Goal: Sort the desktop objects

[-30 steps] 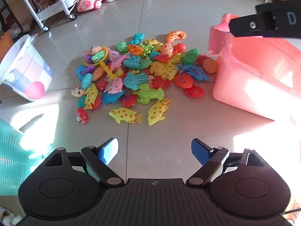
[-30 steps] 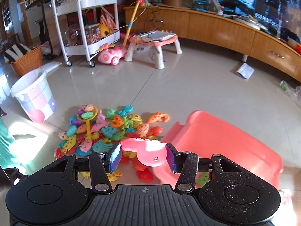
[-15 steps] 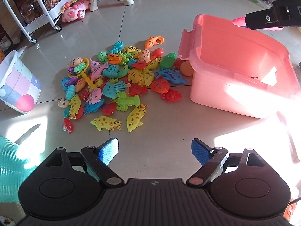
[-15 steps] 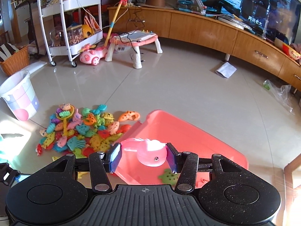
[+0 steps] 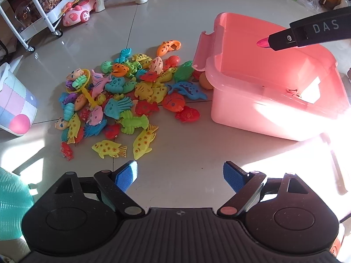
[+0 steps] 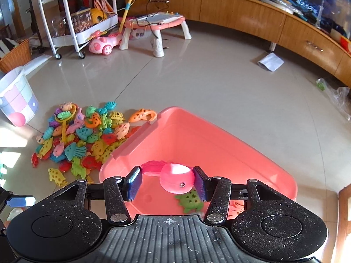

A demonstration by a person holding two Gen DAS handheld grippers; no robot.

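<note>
Your right gripper (image 6: 167, 183) hangs over the near corner of the pink tub (image 6: 219, 144), and a pink toy fish (image 6: 175, 177) sits between its blue pads (image 6: 135, 183). The fish's round body touches the right-hand pad, while a gap shows between the left-hand pad and the tail fin, so you cannot tell from this view whether the jaws truly clamp it or have loosened. In the left wrist view, that same gripper reaches in from the right above the tub (image 5: 263, 100), with only the tip of the fish (image 5: 263, 42) showing past its black finger. Below the fish, a green toy turtle (image 6: 189, 201) lies on the tub floor, and an orange toy beside it is partly hidden by the gripper body. Your left gripper (image 5: 179, 175) hovers over bare tile, its jaws spread wide and holding nothing. The pile of plastic sea creatures (image 5: 122, 96) lies on the floor to the left of the tub, with a few pieces touching the tub's left wall. A pastel bucket (image 5: 15, 103) stands well left of the pile, and a white trolley (image 6: 74, 11) and a pink toy car (image 6: 105, 42) are at the far side.
</note>
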